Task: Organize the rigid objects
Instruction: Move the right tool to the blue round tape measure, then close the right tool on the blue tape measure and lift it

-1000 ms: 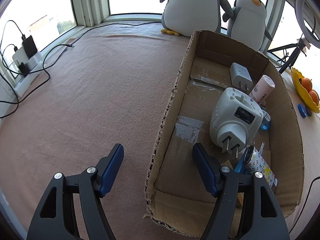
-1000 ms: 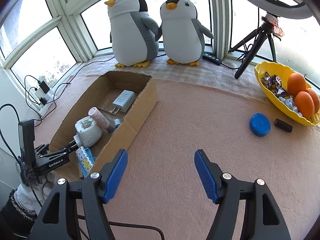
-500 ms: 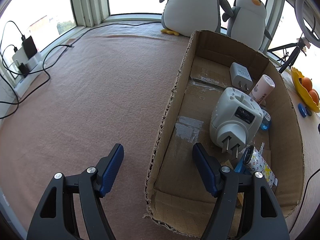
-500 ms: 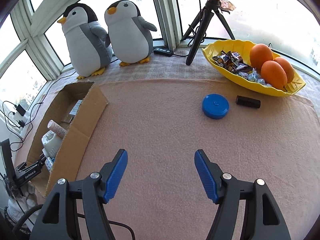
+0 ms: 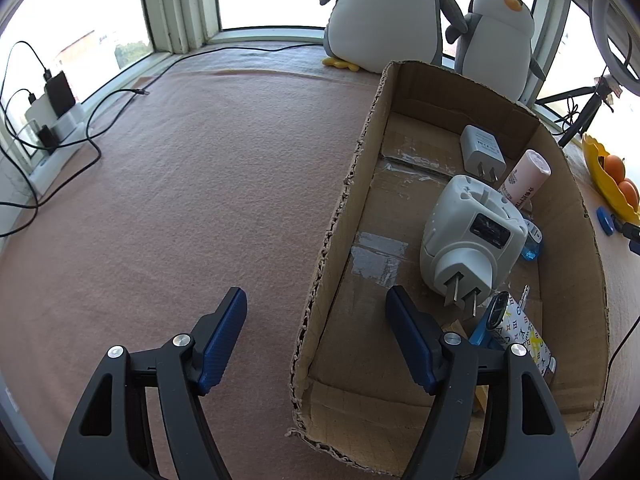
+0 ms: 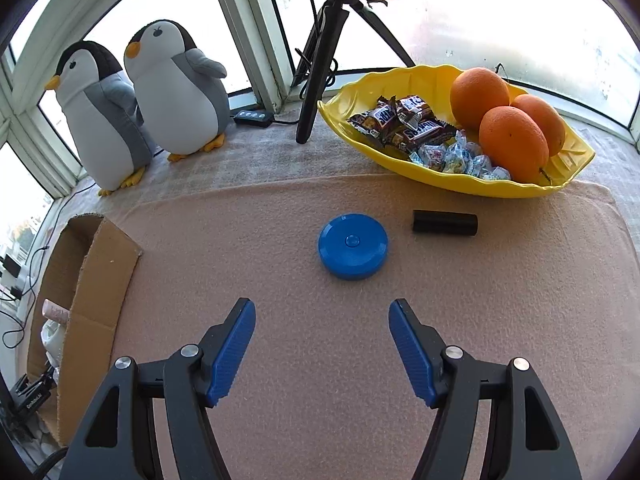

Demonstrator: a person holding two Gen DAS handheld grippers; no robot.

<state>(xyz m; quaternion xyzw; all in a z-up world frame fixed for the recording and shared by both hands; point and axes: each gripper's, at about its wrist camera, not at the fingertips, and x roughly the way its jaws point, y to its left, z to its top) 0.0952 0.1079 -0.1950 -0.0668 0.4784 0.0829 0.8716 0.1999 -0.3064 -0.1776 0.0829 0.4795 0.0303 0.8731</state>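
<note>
My right gripper (image 6: 322,344) hangs over the pink cloth on the counter (image 6: 360,360), its jaws spread wide with nothing between them. Just ahead of them, a little past the tips and almost centred, lies the round blue disc (image 6: 353,246), flat on the cloth and not touched. Beyond it and to the right lies a short black cylinder (image 6: 445,223) on its side, apart from the disc. Further on stands the yellow bowl (image 6: 400,160) with oranges (image 6: 513,142) and wrapped sweets (image 6: 404,124). Far left of these jaws is the end of the cardboard box (image 6: 108,264), and behind it two plush penguins (image 6: 176,92) by the window, with a black tripod (image 6: 320,68) to their right.

My left gripper (image 5: 316,320) is also open and empty; its jaws have just widened slightly. They straddle the near long wall of the cardboard box (image 5: 332,240): one tip over bare cloth, the other above the box floor. Inside, just ahead of the inner tip, lies a white plug adapter (image 5: 472,240), prongs toward me. Beyond it are a white charger (image 5: 480,152) and a pink tube (image 5: 526,176); a patterned packet (image 5: 520,332) sits near the inner jaw.
</note>
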